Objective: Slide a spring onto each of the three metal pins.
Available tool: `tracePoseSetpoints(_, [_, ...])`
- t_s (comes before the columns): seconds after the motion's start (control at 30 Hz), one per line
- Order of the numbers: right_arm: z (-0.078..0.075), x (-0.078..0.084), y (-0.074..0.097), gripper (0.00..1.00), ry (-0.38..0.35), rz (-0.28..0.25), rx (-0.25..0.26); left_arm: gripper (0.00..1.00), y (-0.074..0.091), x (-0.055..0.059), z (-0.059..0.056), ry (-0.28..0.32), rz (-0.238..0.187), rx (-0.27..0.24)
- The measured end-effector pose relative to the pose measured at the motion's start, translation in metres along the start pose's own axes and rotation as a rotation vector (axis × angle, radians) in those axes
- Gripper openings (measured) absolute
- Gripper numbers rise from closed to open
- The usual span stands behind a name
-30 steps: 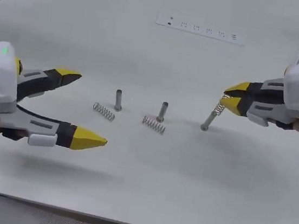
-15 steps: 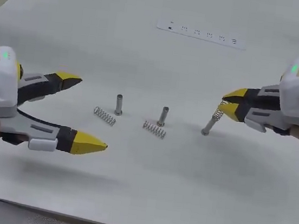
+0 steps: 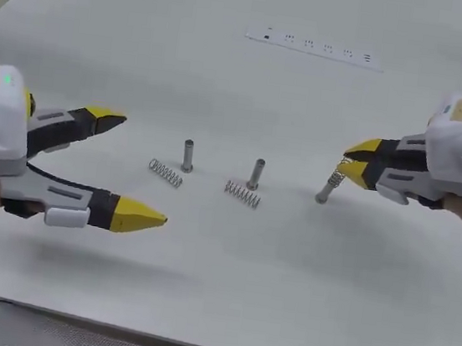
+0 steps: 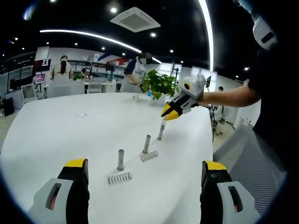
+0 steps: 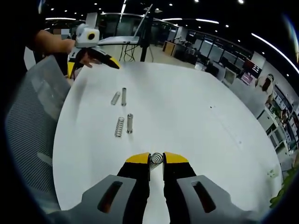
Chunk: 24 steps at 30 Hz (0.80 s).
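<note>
Three metal pins stand in a row on the white table (image 3: 225, 290): left pin (image 3: 188, 155), middle pin (image 3: 255, 173), right pin (image 3: 323, 193). A loose spring (image 3: 166, 173) lies by the left pin, and another spring (image 3: 243, 194) by the middle one. My right gripper (image 3: 348, 164) is shut on a third spring (image 3: 336, 179), which sits over the top of the leaning right pin. That held spring (image 5: 157, 157) shows between the yellow tips of the right gripper (image 5: 157, 159). My left gripper (image 3: 143, 166) hangs wide open left of the pins, holding nothing. In the left gripper view, the left gripper (image 4: 143, 168) faces the pins.
A white power strip (image 3: 318, 49) lies at the far side of the table. A potted plant (image 4: 159, 84) stands at the table's far end in the left gripper view. People and desks are in the room beyond.
My right gripper has sunk a little toward the right pin's base with the spring. The left gripper stays open in place. The head camera shifted slightly.
</note>
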State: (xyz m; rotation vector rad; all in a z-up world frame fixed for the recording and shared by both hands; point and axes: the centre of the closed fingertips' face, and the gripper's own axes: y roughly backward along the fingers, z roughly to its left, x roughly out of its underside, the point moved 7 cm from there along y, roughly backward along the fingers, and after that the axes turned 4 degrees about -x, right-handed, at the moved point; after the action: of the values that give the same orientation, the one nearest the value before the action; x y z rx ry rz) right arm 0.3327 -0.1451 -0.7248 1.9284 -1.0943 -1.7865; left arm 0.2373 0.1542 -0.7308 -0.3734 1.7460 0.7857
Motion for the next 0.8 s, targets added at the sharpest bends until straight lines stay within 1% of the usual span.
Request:
tracePoseSetpoints(0.1, [0.001, 0.004, -0.005, 0.07, 0.004, 0.021, -0.010, 0.98, -0.001, 0.001, 0.000, 0.003, 0.001, -0.001])
tracePoseSetpoints(0.33, [0.002, 0.012, -0.014, 0.07, -0.006, 0.043, -0.023, 0.98, -0.001, 0.001, 0.000, 0.002, 0.004, -0.005])
tracePoseSetpoints(0.7, [0.006, 0.023, -0.022, 0.08, -0.019, 0.084, -0.044, 0.98, 0.000, 0.002, 0.000, 0.009, 0.003, -0.006])
tracePoseSetpoints(0.73, [0.007, 0.023, -0.023, 0.08, -0.018, 0.086, -0.045, 0.98, 0.000, 0.002, 0.000, 0.010, 0.003, -0.005])
tracePoseSetpoints(0.8, [0.006, 0.022, -0.023, 0.08, -0.019, 0.071, -0.042, 0.98, -0.001, 0.002, 0.000, 0.007, 0.005, -0.006])
